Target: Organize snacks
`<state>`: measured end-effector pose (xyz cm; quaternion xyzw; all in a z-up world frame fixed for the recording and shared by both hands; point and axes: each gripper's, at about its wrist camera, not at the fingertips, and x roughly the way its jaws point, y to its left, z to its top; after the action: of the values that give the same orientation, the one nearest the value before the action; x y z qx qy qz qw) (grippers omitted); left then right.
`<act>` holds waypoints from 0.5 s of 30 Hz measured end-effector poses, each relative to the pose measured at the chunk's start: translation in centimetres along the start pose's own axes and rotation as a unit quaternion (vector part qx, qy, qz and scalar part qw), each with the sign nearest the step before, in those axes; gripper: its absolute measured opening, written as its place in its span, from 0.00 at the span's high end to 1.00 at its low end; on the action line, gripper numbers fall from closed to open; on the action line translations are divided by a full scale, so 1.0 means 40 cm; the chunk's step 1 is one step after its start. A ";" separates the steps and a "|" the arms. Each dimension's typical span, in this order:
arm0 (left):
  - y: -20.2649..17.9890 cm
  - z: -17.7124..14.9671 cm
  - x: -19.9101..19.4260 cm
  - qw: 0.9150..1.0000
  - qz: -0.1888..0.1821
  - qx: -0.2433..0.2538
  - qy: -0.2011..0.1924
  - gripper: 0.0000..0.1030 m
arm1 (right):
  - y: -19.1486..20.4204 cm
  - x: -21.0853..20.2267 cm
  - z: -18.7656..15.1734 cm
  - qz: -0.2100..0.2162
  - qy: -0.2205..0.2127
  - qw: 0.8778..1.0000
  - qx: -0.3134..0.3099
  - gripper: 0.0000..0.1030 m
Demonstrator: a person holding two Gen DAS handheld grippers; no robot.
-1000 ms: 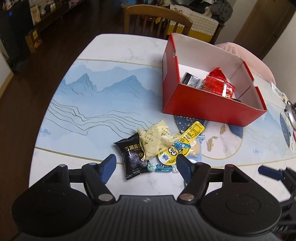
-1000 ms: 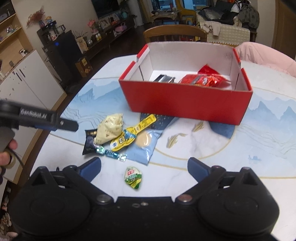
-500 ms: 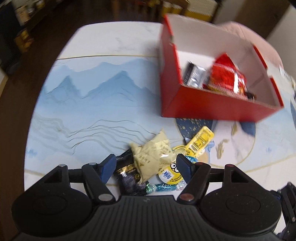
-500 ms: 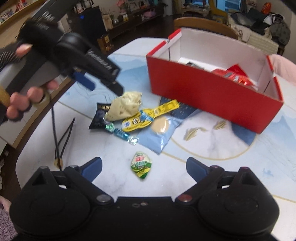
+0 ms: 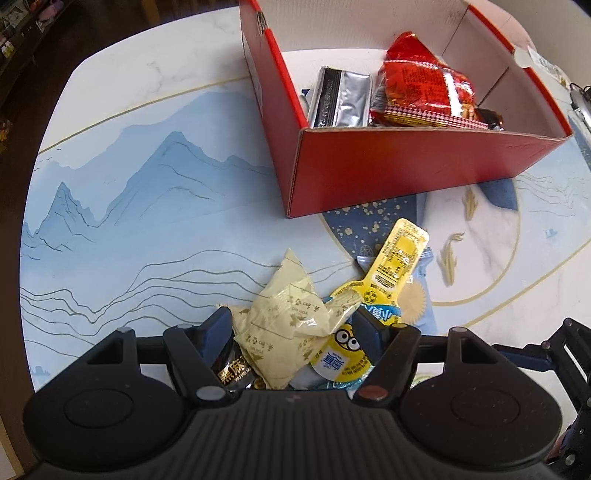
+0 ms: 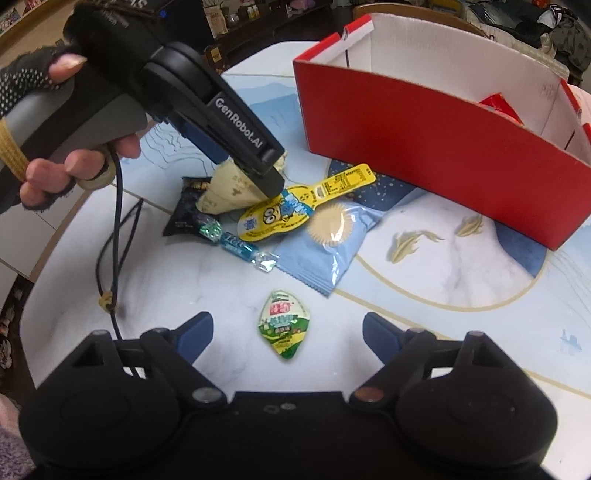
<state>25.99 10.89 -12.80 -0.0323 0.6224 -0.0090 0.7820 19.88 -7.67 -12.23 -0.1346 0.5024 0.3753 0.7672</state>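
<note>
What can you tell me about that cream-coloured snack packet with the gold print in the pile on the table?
The cream packet is a puffy, crinkled pillow pouch of what looks like thin plastic film, printed with small gold motifs and sealed at pinched ends. It lies tilted on top of the pile, overlapping a black packet and the yellow cartoon-faced packet. The left gripper straddles it, fingers on either side, not visibly pressing.

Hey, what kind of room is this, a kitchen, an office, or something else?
Most likely a home dining or living room: a round table with a painted mountain design, a wooden chair behind the red box, and cluttered shelves beyond.
</note>
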 end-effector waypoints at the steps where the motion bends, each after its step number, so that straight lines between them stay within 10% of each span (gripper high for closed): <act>1: 0.002 0.000 0.003 1.000 -0.002 0.000 0.000 0.31 | 0.000 0.007 0.000 0.000 0.003 1.000 -0.002 0.18; 15: 0.024 -0.006 0.026 0.999 -0.004 -0.039 -0.001 0.41 | 0.031 0.041 0.000 -0.018 0.008 0.998 -0.056 0.39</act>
<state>25.96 11.76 -13.93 -0.0653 0.6217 0.0125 0.7804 19.36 -6.11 -13.45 -0.1894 0.4837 0.3883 0.7612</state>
